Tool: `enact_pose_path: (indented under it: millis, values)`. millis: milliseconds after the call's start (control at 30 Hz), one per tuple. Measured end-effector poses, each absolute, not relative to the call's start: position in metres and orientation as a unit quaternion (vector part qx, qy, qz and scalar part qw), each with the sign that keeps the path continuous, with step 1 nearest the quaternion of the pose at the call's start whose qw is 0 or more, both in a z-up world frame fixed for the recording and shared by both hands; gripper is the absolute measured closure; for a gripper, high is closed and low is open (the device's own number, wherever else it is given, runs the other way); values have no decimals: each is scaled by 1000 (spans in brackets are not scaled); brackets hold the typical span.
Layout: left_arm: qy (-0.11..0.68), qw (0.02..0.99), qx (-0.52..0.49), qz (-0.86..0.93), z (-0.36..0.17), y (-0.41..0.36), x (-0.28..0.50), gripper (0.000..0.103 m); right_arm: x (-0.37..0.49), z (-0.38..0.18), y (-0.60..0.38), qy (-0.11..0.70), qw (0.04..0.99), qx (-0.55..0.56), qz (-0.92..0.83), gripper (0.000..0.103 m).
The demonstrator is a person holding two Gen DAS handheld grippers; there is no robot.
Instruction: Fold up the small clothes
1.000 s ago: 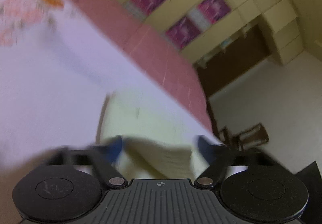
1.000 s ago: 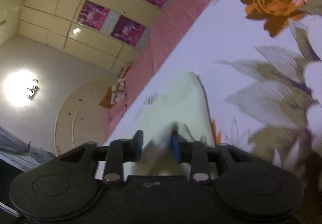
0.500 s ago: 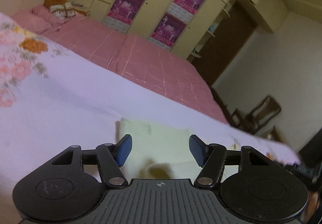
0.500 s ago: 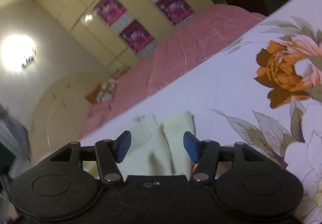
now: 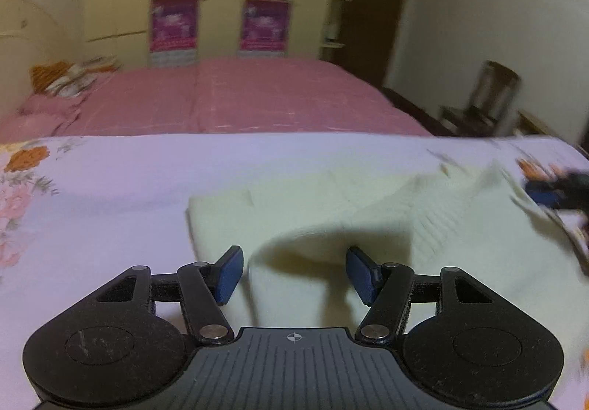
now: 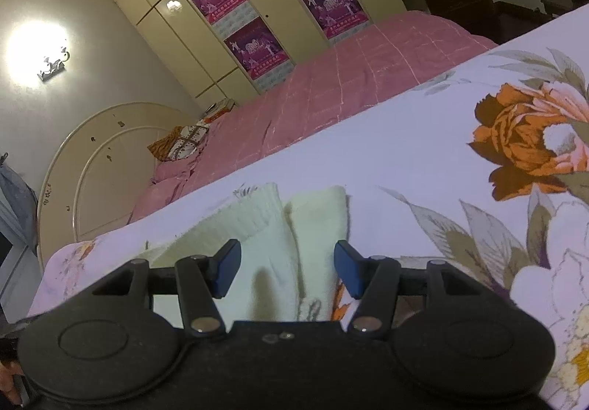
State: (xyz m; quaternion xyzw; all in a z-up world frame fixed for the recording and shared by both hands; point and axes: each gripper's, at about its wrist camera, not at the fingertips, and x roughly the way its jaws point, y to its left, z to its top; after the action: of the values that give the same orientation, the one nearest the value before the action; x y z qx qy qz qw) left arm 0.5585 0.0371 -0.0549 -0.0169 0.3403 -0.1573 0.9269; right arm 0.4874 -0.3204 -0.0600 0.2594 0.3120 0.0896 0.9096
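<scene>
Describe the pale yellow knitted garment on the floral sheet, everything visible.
The pale yellow knitted garment is soft and ribbed, lying partly folded on the floral bed sheet, with a raised hump and shadowed hollow near the left gripper. In the right wrist view, two folded ends lie side by side. Neither gripper's pads press it.

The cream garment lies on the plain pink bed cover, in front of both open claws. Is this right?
Not quite. Both wrist views show the cream garment lying on the white floral sheet, not on the plain pink bed cover, which is farther back. It does lie in front of both open claws.
</scene>
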Motion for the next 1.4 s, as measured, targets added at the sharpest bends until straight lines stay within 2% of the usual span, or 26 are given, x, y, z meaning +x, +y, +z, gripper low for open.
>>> enact_pose_path:
  millis: [167, 367, 433, 500, 567, 700, 967, 1100, 1200, 1267, 1400]
  values:
    - [341, 926, -103, -123, -56, 50, 578, 40, 493, -56, -315, 313, 911, 254, 87, 47]
    - [345, 923, -91, -143, -67, 53, 571, 41, 497, -53, -312, 312, 918, 228, 94, 48]
    - [349, 922, -90, -142, -69, 50, 573, 66, 500, -55, -311, 314, 917, 226, 95, 52]
    - [354, 919, -96, -142, -71, 49, 576, 75, 501, -58, -312, 314, 918, 222, 94, 56]
    - [356, 918, -97, -143, -72, 48, 577, 77, 502, -58, -309, 315, 920, 214, 95, 60]
    - [348, 924, -82, -138, -69, 41, 581, 95, 503, -53, -299, 317, 929, 170, 85, 63]
    - [337, 929, -82, -131, -72, 40, 579, 95, 497, -47, -271, 301, 949, 71, 67, 65]
    - [336, 929, -82, -130, -73, 40, 581, 95, 497, -46, -265, 299, 948, 65, 84, 68]
    - [336, 929, -81, -133, -72, 40, 582, 95, 501, -47, -263, 310, 945, 60, 83, 82]
    - [328, 931, -83, -135, -71, 41, 580, 100, 502, -46, -262, 310, 947, 51, 75, 97]
    - [286, 944, -109, -124, -66, 49, 570, 100, 497, -39, -260, 282, 957, 32, 61, 99]
